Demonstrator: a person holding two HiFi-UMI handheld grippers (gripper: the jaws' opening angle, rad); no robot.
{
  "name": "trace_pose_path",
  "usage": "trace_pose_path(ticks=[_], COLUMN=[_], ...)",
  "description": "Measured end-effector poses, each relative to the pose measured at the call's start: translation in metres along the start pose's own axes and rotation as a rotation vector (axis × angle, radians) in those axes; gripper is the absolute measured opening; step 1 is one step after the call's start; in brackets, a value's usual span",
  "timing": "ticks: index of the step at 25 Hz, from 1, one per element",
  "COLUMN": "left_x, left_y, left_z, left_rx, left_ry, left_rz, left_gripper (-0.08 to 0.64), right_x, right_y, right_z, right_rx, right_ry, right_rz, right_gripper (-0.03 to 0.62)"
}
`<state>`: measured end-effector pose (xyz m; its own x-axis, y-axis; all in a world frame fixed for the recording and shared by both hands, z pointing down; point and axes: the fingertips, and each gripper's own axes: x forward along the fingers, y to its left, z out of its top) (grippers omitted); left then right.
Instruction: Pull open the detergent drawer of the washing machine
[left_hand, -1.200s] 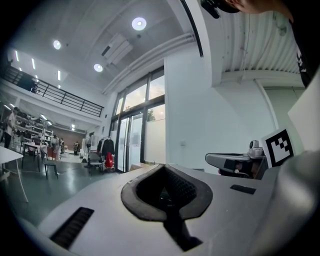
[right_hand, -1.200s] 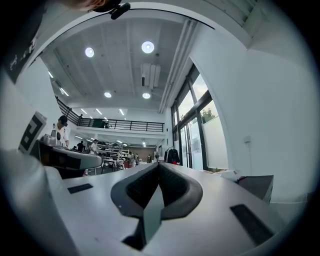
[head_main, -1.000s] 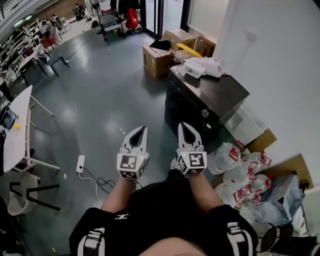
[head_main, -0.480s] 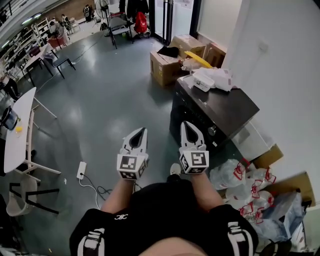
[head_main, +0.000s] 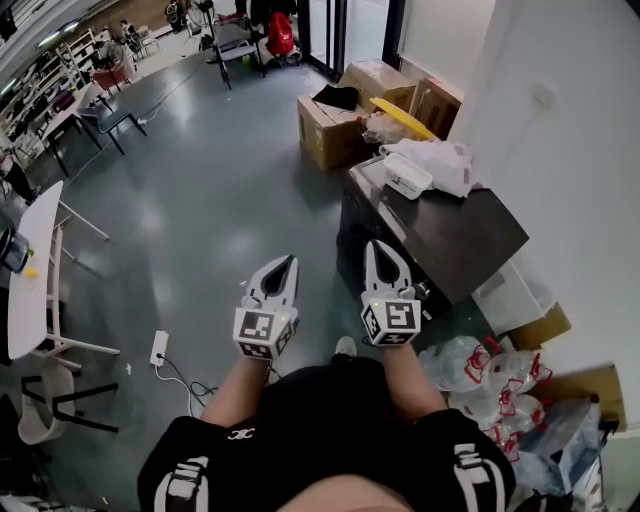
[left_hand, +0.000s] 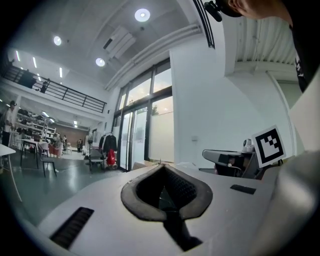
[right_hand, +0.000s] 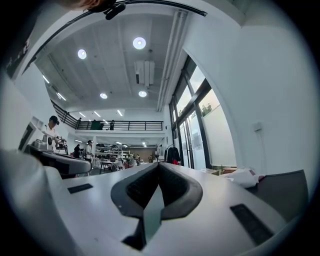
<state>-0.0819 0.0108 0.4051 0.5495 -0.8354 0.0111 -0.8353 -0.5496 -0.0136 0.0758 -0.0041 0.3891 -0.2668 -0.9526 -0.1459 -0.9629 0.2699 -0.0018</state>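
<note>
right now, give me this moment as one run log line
phase: pre-contact | left gripper: shut, empty | right gripper: shut, empty | washing machine: ahead, right of both grippers | detergent drawer: not made out

The washing machine (head_main: 452, 232) looks smooth, the floor (head_main: 200, 200) polished and glossy, the boxes (head_main: 325, 135) matt cardboard.

- Shiny grey floor (head_main: 200, 200) carries nearly everything: cardboard boxes (head_main: 335, 135), the dark washing machine (head_main: 462, 238), a white power strip (head_main: 158, 348) (cable trailing off it) and clear plastic bags (head_main: 480, 368).
- On the machine's top: a white box (head_main: 405, 179) beside a crumpled white bag (head_main: 442, 158).
</note>
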Motion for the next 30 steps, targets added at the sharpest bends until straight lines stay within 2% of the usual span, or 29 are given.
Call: trace_pose_path(ticks=[9,19,26,30], left_x=[0.099,0.23,0.283,0.302], left_y=[0.021,0.036,0.032,0.03], left_z=[-0.001,0.012,0.012,0.01], left_rx=[-0.009,-0.011,0.026,0.018], left_ry=[0.05,0.029,0.049,0.042], left_rz=[0.019,0.017,-0.011,-0.043], left_gripper=[-0.005,-0.005,-0.005,-0.005], right_x=[0.081,0.168,0.191,0.193], right_y=[-0.062,-0.14,-0.181,-0.196], right_z=[-0.015,-0.031,-0.035,-0.039], right_rx=[0.033,0.021,0.035,0.028], right_ry=[0.03,0.055,0.062,0.067], right_rz=[0.002,0.02,-0.021,-0.061], right_gripper=[0.002,0.002,0.002,0.002])
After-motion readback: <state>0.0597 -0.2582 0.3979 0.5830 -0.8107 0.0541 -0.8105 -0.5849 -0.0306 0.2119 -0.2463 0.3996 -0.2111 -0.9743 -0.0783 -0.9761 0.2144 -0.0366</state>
